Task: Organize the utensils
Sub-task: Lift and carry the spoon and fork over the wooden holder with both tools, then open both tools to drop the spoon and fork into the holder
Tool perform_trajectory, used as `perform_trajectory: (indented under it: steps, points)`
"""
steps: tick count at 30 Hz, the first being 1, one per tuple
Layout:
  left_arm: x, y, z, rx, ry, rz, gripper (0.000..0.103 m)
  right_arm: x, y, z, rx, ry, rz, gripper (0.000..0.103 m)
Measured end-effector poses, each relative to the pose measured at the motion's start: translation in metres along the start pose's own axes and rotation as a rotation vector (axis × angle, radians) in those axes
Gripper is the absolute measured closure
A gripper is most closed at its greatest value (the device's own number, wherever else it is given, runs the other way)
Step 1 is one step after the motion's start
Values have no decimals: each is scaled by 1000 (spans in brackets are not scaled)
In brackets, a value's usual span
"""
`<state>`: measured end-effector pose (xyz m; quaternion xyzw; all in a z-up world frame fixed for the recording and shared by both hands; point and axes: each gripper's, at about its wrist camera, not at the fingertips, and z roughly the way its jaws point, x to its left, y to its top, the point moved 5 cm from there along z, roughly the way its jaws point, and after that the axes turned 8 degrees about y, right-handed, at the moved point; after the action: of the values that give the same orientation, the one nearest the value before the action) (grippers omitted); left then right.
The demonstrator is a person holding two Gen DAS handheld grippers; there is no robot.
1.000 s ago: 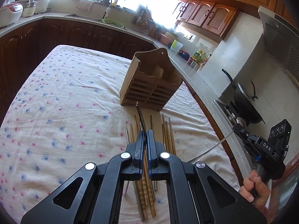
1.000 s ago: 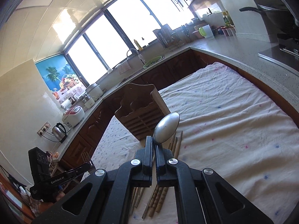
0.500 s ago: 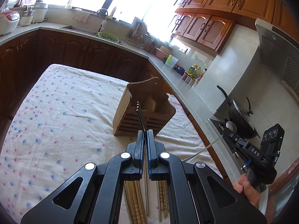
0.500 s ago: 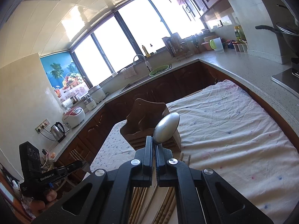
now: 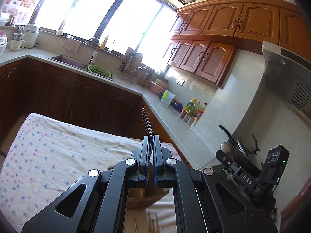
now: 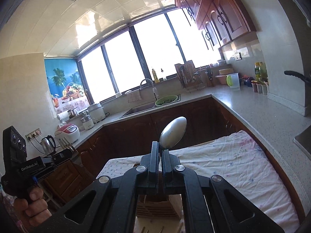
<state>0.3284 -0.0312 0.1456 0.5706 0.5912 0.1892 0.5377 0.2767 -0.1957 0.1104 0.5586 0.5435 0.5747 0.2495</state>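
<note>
Protruding beyond left gripper (image 5: 151,141) (fork (image 5: 146,121))

Both views tilted up from the tablecloth (image 5: 58,155), wooden utensil holder (image 6: 155,207) now low behind the fingers

Fork (image 5: 147,123) up between left gripper (image 5: 151,145) fingers, spoon (image 6: 172,133) up between right gripper (image 6: 160,151) fingers. Below both, wooden holder (image 6: 157,207) on clothed counter (image 5: 58,151); chopsticks (image 5: 152,223) nearer. Sink (image 6: 140,109) behind, wok (image 5: 246,155) right.
</note>
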Motion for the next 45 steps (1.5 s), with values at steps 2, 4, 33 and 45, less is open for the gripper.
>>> perform_trajectory:
  steps: [2, 4, 33, 45]
  points:
    - [4, -5, 14, -4, -1, 5, 101, -3, -5, 17, 15, -12, -12, 101]
    - [9, -15, 26, -2, 18, 15, 101, -7, -16, 34, 43, -24, -22, 101]
    - [47, -77, 74, 178, 115, -26, 94, -18, -88, 87, 244, -17, 1, 86]
    - [60, -80, 22, 138, 149, -93, 28, -22, -61, 23, 83, 7, 101, 8]
